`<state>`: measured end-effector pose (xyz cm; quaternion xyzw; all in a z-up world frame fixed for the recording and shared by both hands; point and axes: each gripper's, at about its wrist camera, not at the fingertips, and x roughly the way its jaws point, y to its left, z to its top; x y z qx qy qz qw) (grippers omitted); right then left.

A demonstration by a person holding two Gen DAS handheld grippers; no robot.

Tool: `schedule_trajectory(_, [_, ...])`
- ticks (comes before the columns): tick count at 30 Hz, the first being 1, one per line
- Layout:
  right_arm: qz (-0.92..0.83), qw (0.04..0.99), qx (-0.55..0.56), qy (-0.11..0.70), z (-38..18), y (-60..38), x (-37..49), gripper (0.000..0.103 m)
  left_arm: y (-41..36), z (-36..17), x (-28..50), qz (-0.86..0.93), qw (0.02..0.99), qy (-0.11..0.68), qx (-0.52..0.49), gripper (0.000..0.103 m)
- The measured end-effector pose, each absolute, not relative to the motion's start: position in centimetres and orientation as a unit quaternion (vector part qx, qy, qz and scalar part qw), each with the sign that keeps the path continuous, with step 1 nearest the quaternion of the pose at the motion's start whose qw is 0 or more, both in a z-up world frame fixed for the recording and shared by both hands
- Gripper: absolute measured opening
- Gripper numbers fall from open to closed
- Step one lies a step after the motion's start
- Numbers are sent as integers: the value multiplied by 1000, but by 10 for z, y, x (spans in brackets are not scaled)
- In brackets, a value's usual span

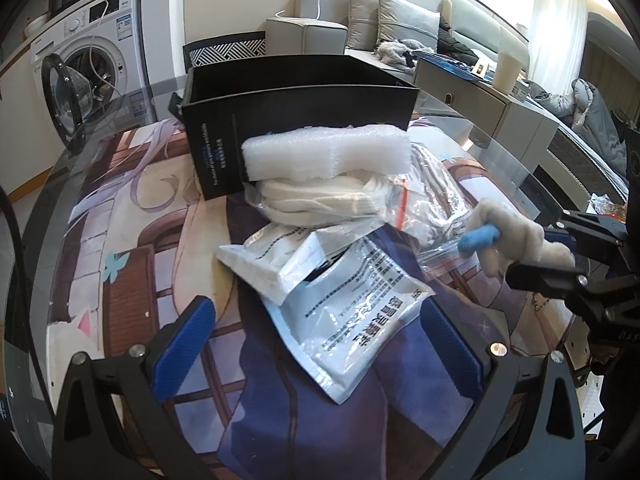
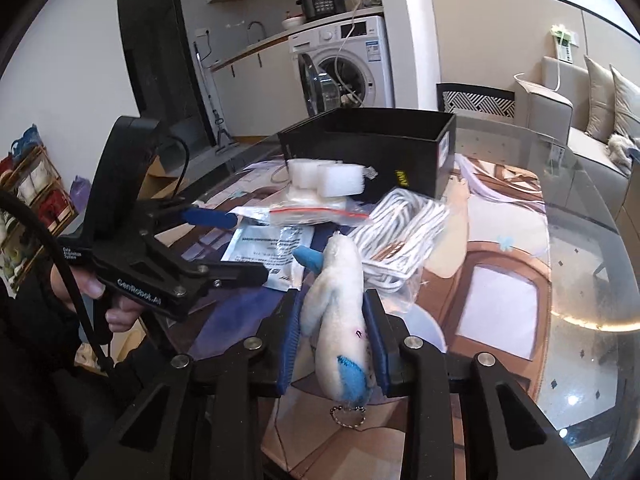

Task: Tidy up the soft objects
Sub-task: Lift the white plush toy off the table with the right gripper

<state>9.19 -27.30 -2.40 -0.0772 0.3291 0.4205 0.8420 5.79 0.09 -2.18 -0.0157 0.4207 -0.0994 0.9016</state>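
Plush toy (image 2: 340, 316), white with blue patches and a small bead chain at its tail end, sits squeezed between the pads of the right gripper (image 2: 334, 344), held clear above the table (image 2: 580, 264). It looks light and very squashy; the body bulges out past the pads, so the grip is around its thick middle, which seems the safest place, since the blue horn and the chain would likely slip or tear.

Left gripper (image 1: 316, 340) stands wide, holding nothing, poised over a foil pouch (image 1: 348, 312) on the printed mat. That pouch looks flat, slick and floppy; I would guess an edge pinch is the only way in.

Behind it lie bagged white gloves (image 1: 320, 200) with a foam block (image 1: 328, 152) resting on top, and a bagged coil of white cord (image 2: 400, 232) just beside. Foam is featherlight and will spring back; the bags look slippery. The black box (image 2: 372, 148) stands open beyond the pile, near enough to take the plush.
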Motion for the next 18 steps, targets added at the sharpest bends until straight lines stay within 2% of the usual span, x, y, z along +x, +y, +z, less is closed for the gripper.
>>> schedule_trajectory(15, [404, 852, -64, 327, -21, -282, 96, 31, -24, -13, 49, -203, 886, 417, -19, 103])
schedule_trajectory(18, [404, 852, -65, 327, -21, -283, 96, 31, -25, -16, 54, -182, 887, 424, -8, 99])
